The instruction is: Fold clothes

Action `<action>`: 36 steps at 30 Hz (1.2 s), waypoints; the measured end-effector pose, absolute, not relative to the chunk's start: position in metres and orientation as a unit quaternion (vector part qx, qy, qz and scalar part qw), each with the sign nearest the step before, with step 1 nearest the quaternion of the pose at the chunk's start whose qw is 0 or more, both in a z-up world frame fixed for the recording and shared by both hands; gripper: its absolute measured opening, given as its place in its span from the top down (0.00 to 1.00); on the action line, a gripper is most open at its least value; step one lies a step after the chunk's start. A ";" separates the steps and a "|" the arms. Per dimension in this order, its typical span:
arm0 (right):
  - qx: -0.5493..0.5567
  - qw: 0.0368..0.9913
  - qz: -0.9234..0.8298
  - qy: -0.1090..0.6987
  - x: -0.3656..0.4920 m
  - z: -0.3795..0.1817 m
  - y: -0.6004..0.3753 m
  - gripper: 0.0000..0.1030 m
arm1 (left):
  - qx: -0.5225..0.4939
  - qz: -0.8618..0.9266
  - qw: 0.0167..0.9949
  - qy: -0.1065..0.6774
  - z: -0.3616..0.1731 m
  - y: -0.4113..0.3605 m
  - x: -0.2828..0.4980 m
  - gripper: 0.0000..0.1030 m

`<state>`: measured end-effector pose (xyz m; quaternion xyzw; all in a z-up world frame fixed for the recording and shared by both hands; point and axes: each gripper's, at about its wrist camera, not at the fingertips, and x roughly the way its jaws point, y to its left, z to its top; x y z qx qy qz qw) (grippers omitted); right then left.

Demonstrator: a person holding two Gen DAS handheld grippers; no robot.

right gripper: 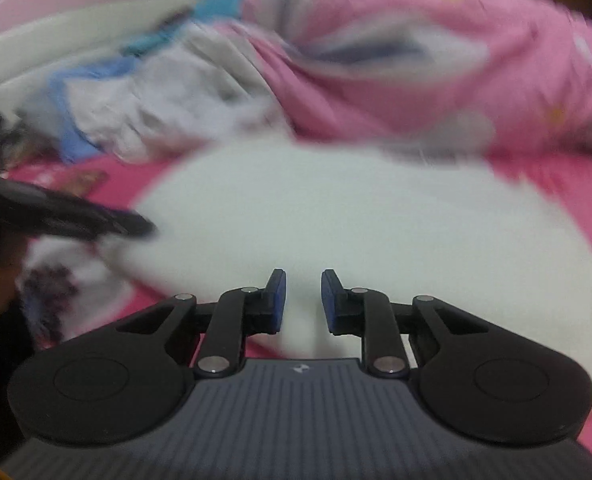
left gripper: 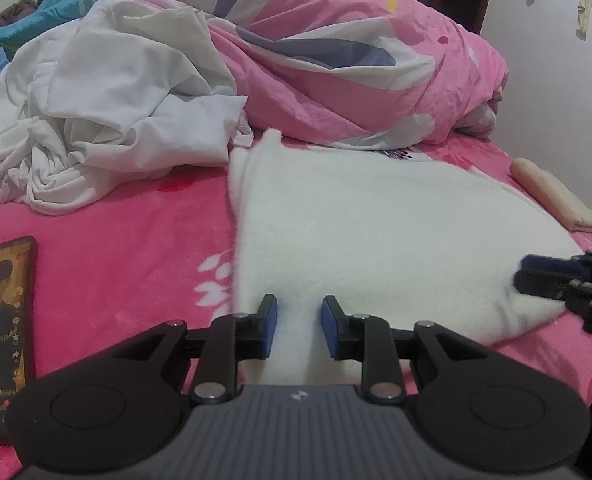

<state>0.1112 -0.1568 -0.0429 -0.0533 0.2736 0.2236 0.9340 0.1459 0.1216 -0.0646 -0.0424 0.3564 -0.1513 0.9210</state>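
Observation:
A white fleecy garment [left gripper: 375,232] lies flat on the pink bed. My left gripper [left gripper: 299,316] is open over its near edge, jaws apart with white fabric showing between them. My right gripper [right gripper: 303,292] is open over the same garment [right gripper: 335,216]; its view is blurred. The right gripper also shows in the left wrist view [left gripper: 535,276] at the garment's right corner. The left gripper shows as a dark shape in the right wrist view [right gripper: 96,220] at the garment's left side.
A crumpled white shirt pile [left gripper: 108,120] lies at the left back. A pink patterned duvet [left gripper: 355,60] is bunched behind the garment. A phone [left gripper: 2,320] with its screen lit lies at the left. A cream folded item [left gripper: 551,196] rests at the bed's right edge.

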 end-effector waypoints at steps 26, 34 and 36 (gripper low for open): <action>-0.113 0.906 0.321 0.253 0.134 -0.095 -0.035 0.84 | -0.093 -0.050 0.942 0.319 -0.030 0.195 0.095 0.63; -0.092 0.903 0.351 0.229 0.134 -0.062 -0.017 0.85 | -0.101 -0.030 0.942 0.318 -0.030 0.210 0.083 0.63; -0.105 0.893 0.361 0.249 0.139 -0.087 0.000 0.84 | -0.103 -0.028 0.942 0.318 -0.029 0.210 0.082 0.63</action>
